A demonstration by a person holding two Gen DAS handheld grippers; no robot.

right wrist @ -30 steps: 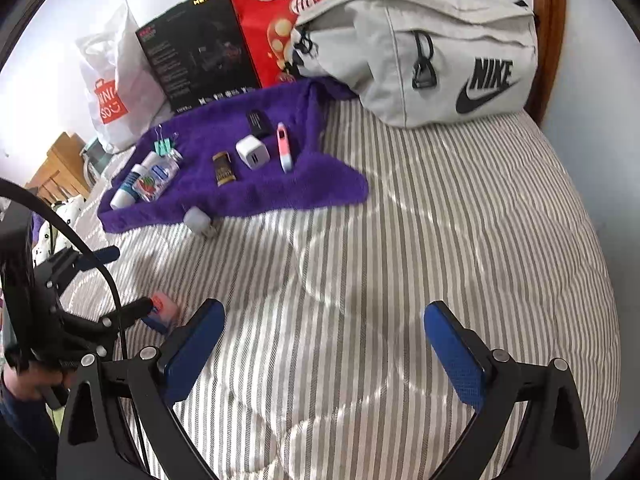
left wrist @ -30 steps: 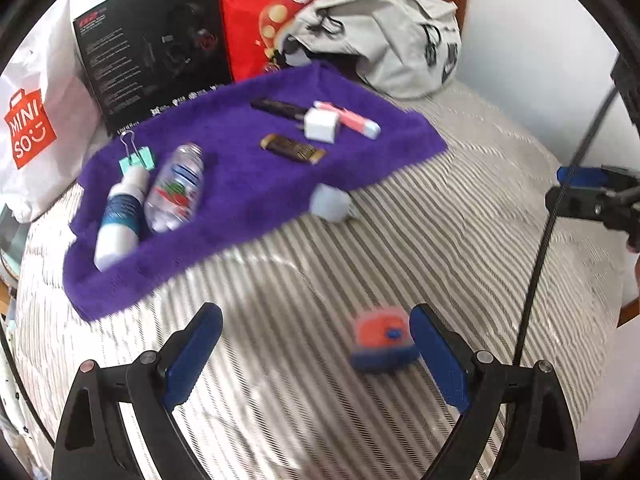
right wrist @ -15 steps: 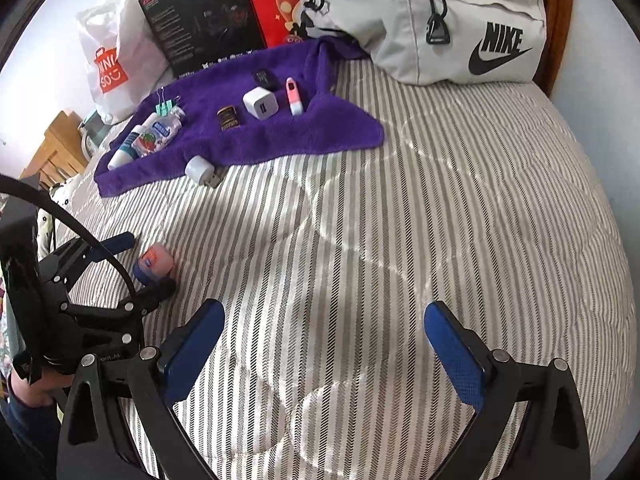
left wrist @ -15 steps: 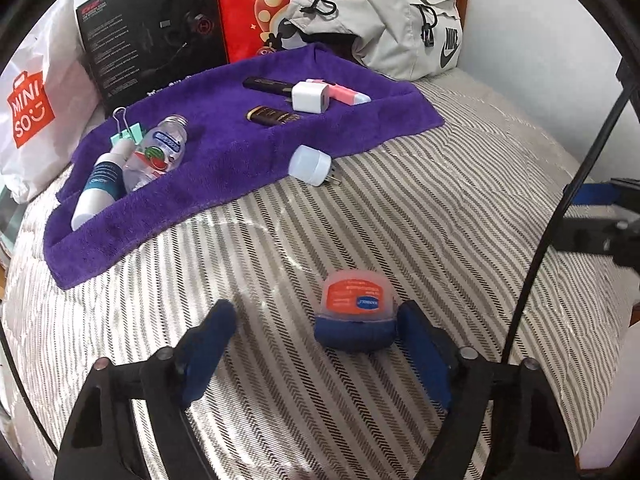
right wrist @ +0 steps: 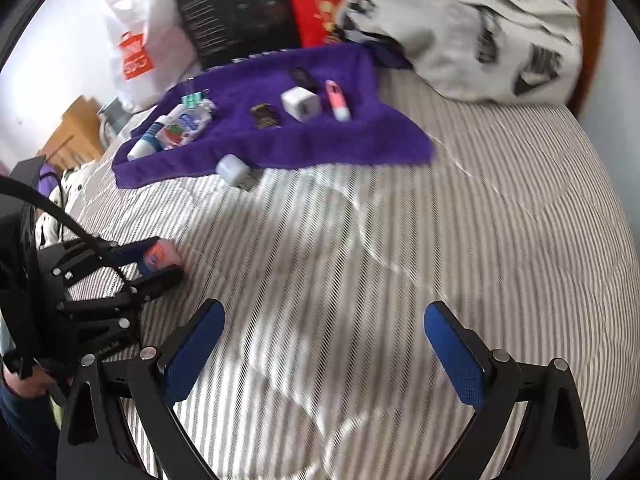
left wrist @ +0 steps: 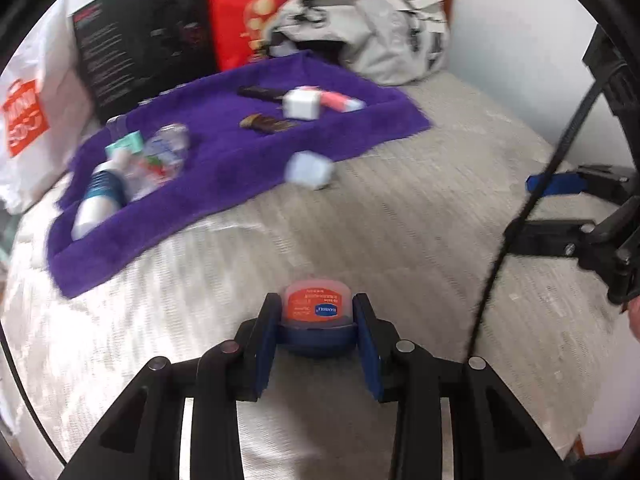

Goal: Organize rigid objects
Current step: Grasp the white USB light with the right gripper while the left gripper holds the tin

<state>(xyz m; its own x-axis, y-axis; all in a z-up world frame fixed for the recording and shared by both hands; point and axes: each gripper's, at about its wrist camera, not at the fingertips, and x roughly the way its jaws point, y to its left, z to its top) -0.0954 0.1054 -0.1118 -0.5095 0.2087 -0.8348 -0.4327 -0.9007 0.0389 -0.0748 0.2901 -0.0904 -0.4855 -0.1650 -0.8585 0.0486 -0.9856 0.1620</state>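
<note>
Lip-balm jar [left wrist: 316,312] clamped by left gripper [left wrist: 317,334], base hidden, towel items blurred, right gripper [right wrist: 324,344] spread apart

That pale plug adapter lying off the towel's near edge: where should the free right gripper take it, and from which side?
Probably across the pale adapter's flat body sides, coming from above with the open right gripper. Its prongs seem to point toward the bare mattress, away from the purple towel, so avoid that end. Blur hides finer detail.
</note>
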